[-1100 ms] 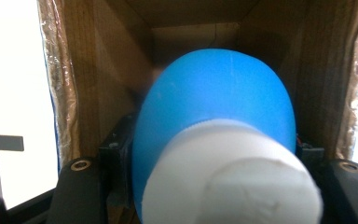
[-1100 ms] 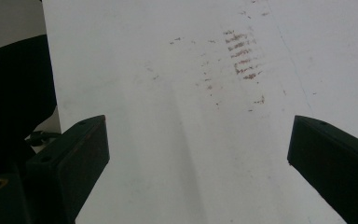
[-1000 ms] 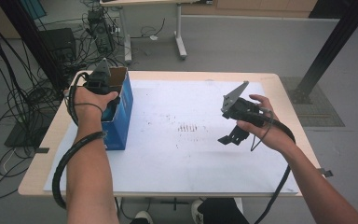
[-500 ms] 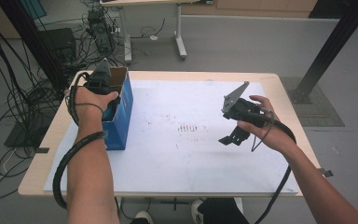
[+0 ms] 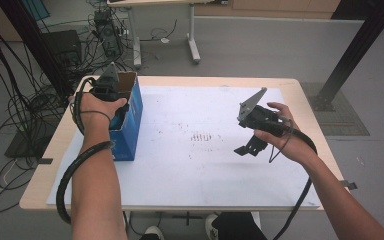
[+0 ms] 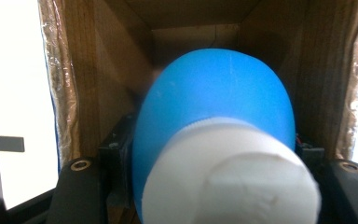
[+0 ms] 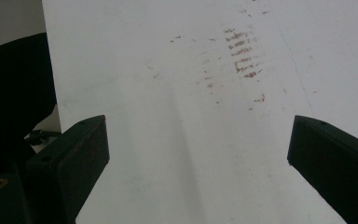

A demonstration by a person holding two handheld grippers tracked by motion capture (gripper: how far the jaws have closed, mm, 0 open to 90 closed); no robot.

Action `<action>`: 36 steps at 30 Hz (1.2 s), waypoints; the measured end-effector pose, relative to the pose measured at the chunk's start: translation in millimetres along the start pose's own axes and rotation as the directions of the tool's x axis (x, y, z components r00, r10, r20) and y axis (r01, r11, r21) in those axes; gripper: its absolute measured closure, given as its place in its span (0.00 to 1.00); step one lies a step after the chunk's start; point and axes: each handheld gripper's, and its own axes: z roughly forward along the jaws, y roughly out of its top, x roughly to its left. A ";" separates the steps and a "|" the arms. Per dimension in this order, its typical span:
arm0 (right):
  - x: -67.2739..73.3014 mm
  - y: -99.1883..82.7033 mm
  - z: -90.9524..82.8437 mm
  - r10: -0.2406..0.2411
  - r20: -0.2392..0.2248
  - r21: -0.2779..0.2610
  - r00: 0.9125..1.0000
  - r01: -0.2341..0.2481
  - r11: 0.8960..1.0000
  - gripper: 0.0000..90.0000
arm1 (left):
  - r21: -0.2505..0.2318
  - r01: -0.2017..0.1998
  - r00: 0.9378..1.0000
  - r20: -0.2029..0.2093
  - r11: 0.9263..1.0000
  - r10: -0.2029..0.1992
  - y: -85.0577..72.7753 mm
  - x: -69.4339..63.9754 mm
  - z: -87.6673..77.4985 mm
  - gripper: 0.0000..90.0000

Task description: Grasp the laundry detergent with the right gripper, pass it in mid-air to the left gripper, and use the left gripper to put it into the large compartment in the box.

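A blue bottle (image 6: pixel 214 107) with a white cap (image 6: pixel 228 182) sits between my left gripper's black jaws, which are shut on it. The bottle is down inside an open cardboard box (image 6: pixel 93 70), brown inside. In the high view that box (image 5: pixel 131 125) is blue outside and stands at the table's left edge, with my left gripper (image 5: pixel 110 92) reaching into its top, fingertips hidden. My right gripper (image 5: pixel 246 149) hovers over the right half of the white sheet (image 5: pixel 205 170), tilted down. Its jaws (image 7: pixel 196 126) stand wide open with nothing between them.
Brownish smudges (image 5: pixel 205 136) mark the sheet's middle. The wooden table (image 5: pixel 310 100) shows a bare rim around the sheet. Cables (image 5: pixel 25 115) crowd the floor at the left, a second table's legs (image 5: pixel 192 45) stand behind, and a black post (image 5: pixel 355 55) rises at the right.
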 end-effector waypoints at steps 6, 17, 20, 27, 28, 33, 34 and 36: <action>0.5 -0.2 0.7 0.001 0.000 0.001 1.000 -0.001 1.000 0.06 | 0.002 0.001 1.000 -0.004 1.000 -0.001 0.3 -0.6 -0.1 0.40; 1.2 0.4 0.0 -0.002 0.001 -0.002 1.000 0.002 1.000 0.06 | 0.002 0.006 1.000 -0.001 1.000 -0.006 0.1 0.1 -0.1 0.40; 1.6 0.9 0.3 -0.005 -0.001 0.001 1.000 0.005 1.000 0.06 | 0.005 0.006 1.000 -0.001 1.000 -0.006 0.2 0.0 -0.3 0.40; 2.4 2.0 0.9 -0.008 -0.002 0.005 1.000 0.008 1.000 0.06 | 0.002 0.013 1.000 0.000 1.000 -0.013 -0.1 0.8 -0.4 0.40; 2.2 2.0 0.7 -0.011 -0.001 0.006 1.000 0.011 1.000 0.06 | 0.001 0.015 1.000 0.000 1.000 -0.015 0.0 1.2 -0.8 0.39; 2.2 1.9 0.1 -0.012 0.001 0.008 1.000 0.012 1.000 0.06 | -0.005 0.011 1.000 -0.013 1.000 -0.011 1.0 0.4 -4.6 0.38; 2.3 2.1 0.1 -0.012 0.001 0.007 1.000 0.012 1.000 0.06 | -0.005 0.006 1.000 -0.016 1.000 -0.006 1.1 0.2 -5.4 0.39; 2.6 2.7 -0.1 -0.014 0.001 0.006 1.000 0.014 1.000 0.06 | -0.004 0.005 1.000 -0.018 1.000 -0.005 1.1 0.0 -7.1 0.39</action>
